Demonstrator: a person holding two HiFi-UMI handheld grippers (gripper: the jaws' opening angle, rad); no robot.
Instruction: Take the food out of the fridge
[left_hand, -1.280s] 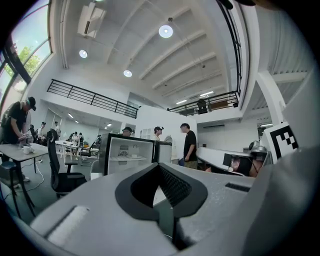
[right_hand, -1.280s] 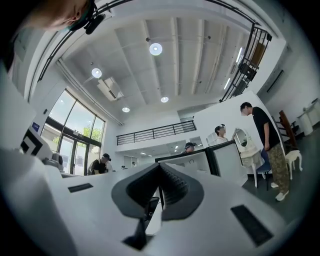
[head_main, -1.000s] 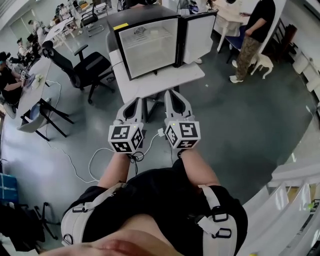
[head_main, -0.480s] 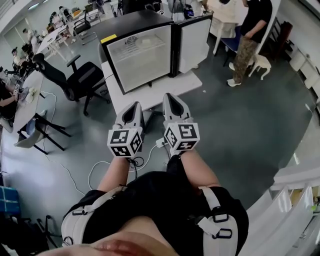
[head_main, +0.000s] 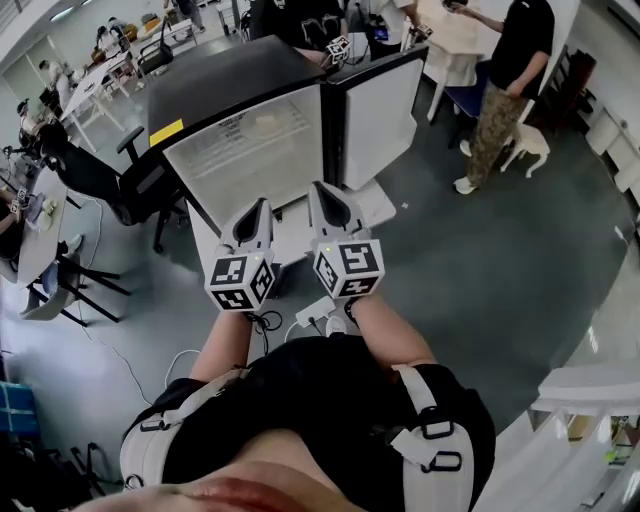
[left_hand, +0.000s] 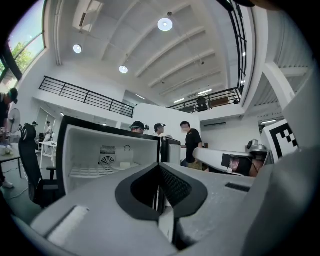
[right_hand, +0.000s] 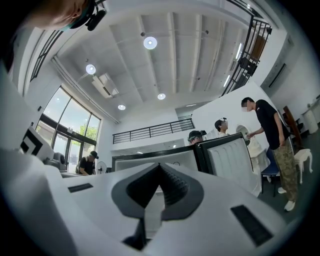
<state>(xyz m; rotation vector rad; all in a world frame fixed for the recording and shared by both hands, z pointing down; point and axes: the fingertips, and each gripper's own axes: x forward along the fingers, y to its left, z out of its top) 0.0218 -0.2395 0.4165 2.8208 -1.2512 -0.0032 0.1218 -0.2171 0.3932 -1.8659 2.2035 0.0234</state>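
Grey floor surrounds the open fridge (head_main: 225, 85) at twelve o'clock. I hold my left gripper (head_main: 258, 212) and right gripper (head_main: 325, 195) pinched closed and empty, side by side, presumably just approaching. What looks like pale food (head_main: 268, 122) sits on its shelf.

Black shirt (head_main: 330, 395), white harness (head_main: 432, 440), grey claws (head_main: 255, 208) (head_main: 325, 190), marker cubes (head_main: 240, 282) (head_main: 348, 268).

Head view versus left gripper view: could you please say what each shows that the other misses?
Only the head view: the person's black shirt, the white power strip and the yellow sticker. Only the left gripper view: round ceiling lights and a black balcony railing. Both: the open black mini fridge with a white inside, and the shut left gripper.
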